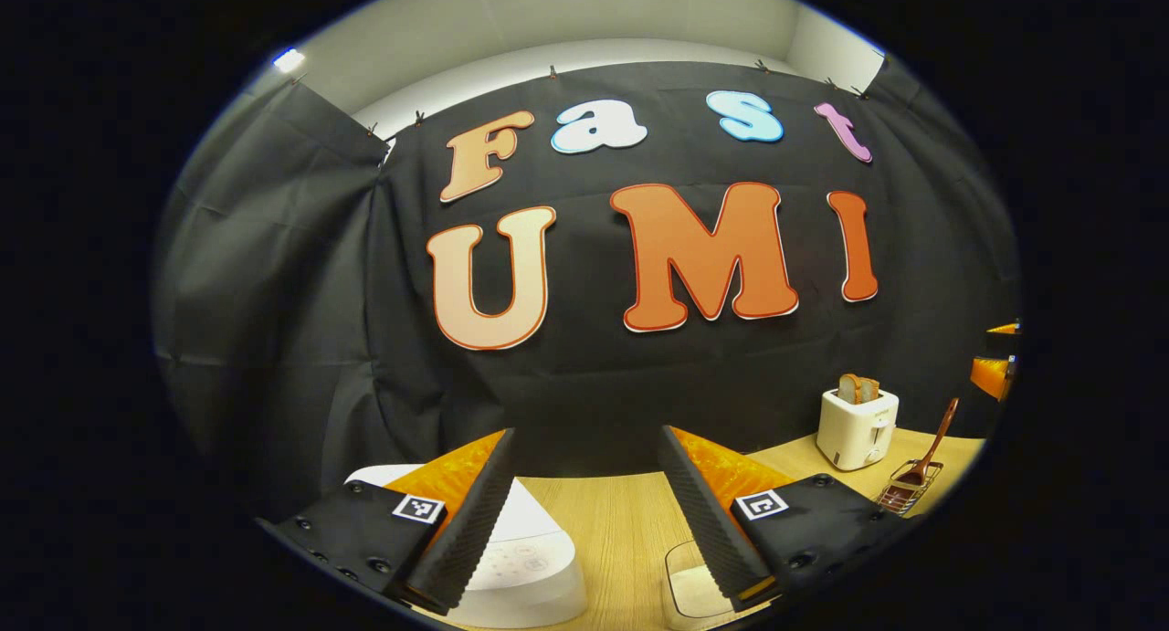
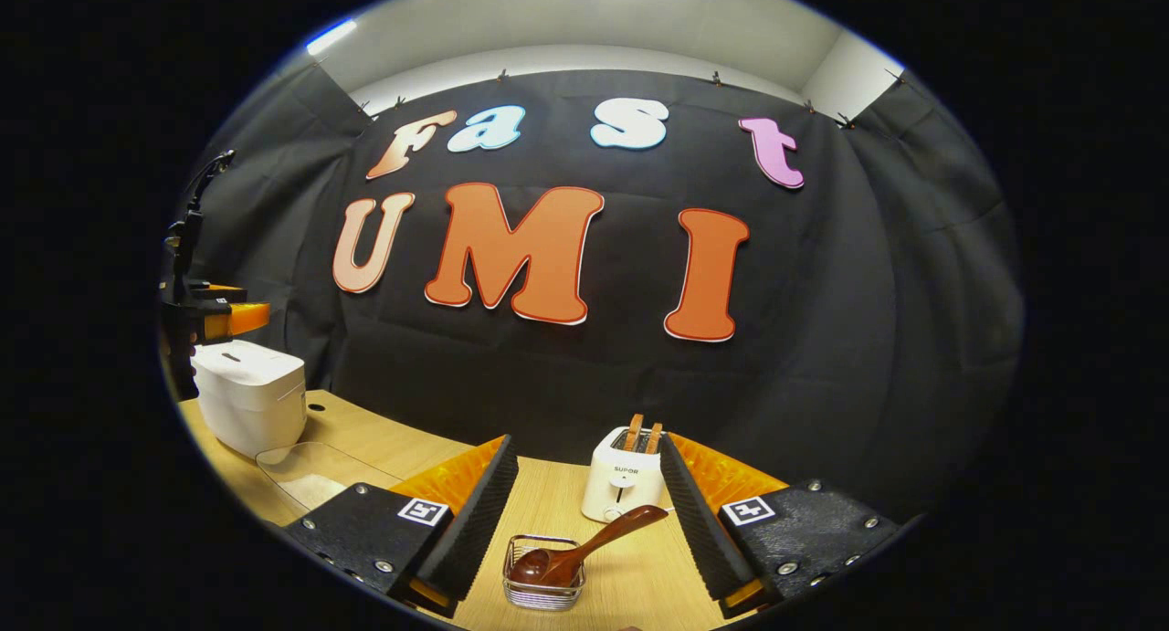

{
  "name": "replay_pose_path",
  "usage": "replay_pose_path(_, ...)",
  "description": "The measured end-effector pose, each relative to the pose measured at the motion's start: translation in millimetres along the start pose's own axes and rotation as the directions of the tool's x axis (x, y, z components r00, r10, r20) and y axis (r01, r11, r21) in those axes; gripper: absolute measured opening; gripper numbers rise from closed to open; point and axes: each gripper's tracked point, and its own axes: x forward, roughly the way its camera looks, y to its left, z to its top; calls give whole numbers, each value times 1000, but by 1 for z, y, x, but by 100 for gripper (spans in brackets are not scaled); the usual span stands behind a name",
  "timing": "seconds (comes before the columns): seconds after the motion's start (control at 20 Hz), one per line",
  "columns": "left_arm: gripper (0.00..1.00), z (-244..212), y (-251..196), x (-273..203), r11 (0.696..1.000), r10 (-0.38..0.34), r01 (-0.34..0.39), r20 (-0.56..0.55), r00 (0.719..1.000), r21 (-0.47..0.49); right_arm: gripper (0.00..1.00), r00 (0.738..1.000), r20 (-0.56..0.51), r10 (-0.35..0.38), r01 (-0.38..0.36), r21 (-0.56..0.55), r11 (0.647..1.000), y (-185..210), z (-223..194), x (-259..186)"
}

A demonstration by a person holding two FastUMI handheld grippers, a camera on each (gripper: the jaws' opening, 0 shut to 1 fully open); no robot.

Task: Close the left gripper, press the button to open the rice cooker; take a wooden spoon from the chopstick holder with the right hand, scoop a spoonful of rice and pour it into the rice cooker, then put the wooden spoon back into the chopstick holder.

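Resting bowl-down in wire chopstick holder [image 2: 544, 573], glossy wooden spoon [image 2: 594, 541]; boxy rice cooker [image 2: 249, 396]

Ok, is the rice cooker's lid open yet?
No, in the right gripper view the rice cooker sits on the table with its lid flat down and shut.

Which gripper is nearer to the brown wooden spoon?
Right. The right gripper hovers directly over the brown wooden spoon in its wire holder; the left gripper is over the white rice cooker, spoon far to its right.
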Motion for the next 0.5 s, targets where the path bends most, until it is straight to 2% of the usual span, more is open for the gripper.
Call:
replay_pose_path(0.15,96,14,7,0,1000,9,-9,22,1000,15,93,1000,14,-15,15,-13,1000,-5,6,-3)
replay_pose_path(0.25,67,12,13,4,1000,18,-18,4,1000,-6,93,1000,18,-20,20,-22,1000,-5,9,-5)
replay_pose_path(0.35,37,14,31,8,998,65,-65,-9,998,-21,93,1000,26,-16,17,-38,999,-2,11,-8)
replay_pose_path(0.45,4,13,39,9,996,82,-83,-30,996,-25,93,999,30,-16,18,-46,999,-2,12,-8)
replay_pose_path(0.5,4,11,47,10,994,107,-108,-41,993,-15,93,999,31,-18,19,-46,999,-3,12,-9)
